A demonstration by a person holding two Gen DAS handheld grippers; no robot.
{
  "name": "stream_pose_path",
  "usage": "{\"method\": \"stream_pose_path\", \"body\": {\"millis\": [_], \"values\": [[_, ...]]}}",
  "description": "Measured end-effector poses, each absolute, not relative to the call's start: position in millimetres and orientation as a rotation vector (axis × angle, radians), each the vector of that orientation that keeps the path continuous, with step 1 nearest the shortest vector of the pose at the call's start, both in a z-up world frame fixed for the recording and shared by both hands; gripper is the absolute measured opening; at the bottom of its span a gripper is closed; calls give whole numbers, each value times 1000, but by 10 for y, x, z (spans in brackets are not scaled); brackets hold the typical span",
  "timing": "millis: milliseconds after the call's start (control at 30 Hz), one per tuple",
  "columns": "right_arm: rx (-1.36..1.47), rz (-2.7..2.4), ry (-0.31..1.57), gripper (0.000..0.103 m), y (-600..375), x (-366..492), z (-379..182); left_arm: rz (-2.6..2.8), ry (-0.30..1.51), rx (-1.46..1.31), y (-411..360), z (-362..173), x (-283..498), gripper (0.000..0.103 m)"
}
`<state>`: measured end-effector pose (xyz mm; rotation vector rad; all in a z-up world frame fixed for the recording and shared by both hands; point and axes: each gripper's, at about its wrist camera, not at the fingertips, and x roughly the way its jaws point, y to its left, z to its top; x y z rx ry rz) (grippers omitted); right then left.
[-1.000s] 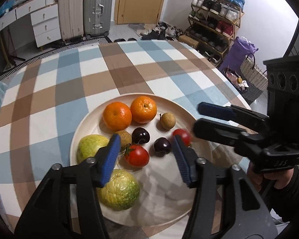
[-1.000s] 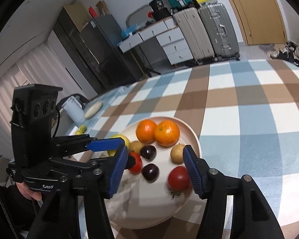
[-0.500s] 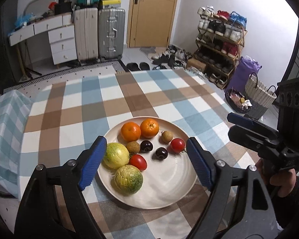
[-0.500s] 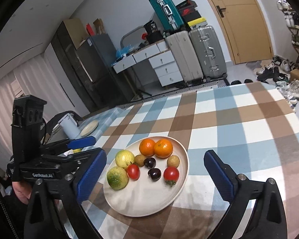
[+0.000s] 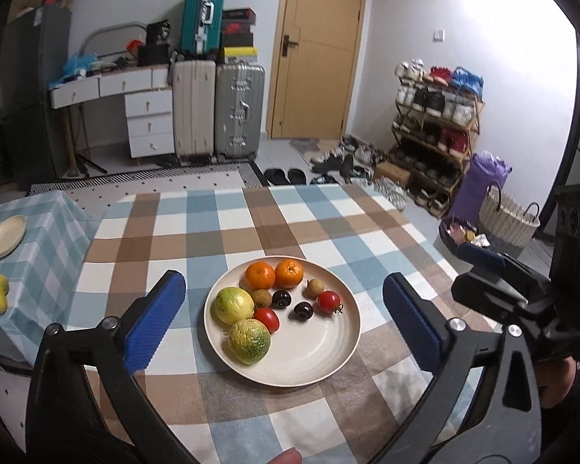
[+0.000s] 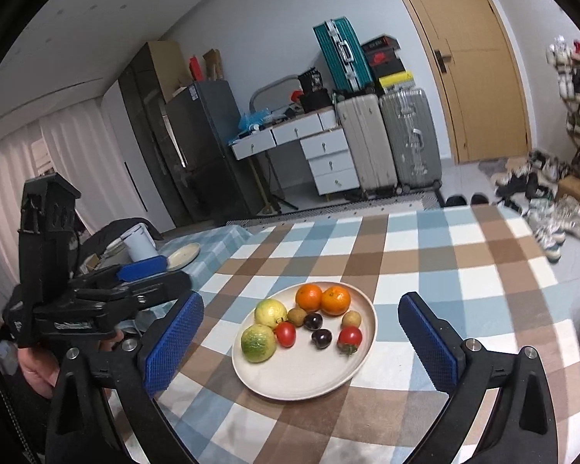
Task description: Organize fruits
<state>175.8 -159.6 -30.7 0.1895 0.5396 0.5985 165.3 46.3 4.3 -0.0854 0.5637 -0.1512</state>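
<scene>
Both pairs of blue-padded jaws stand wide apart and hold nothing. A second ago they were narrower and low over the fruit; since then both have opened and pulled back and up, so the whole plate now fits between the fingers in each wrist view.

The left gripper hovers above the round cream plate, and the right gripper frames the same plate from the other side — neither touches it.

All the fruit lies on the far and left part of the plate: two oranges side by side at the far rim, a yellow-green round fruit and a mottled green-yellow round fruit at the left, two small brown fruits, two dark cherries and two red tomatoes between them. The tomato nearest the right gripper, blurred a second ago, lies sharp and settled now.

The plate rests on the blue, brown and white checked tablecloth. Beyond the table stand the upright suitcases — beside the wooden door.
</scene>
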Motion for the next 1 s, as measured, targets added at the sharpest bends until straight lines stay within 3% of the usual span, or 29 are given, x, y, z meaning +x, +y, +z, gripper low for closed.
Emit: {"method": "stream_pose_path", "body": {"millis": [533, 1000], "values": [[114, 511, 365, 103, -1623, 1057, -151, 27, 309, -54, 550, 98, 728, 102], [47, 451, 206, 103, -1697, 692, -351, 53, 261, -64, 680, -314, 562, 102]]}}
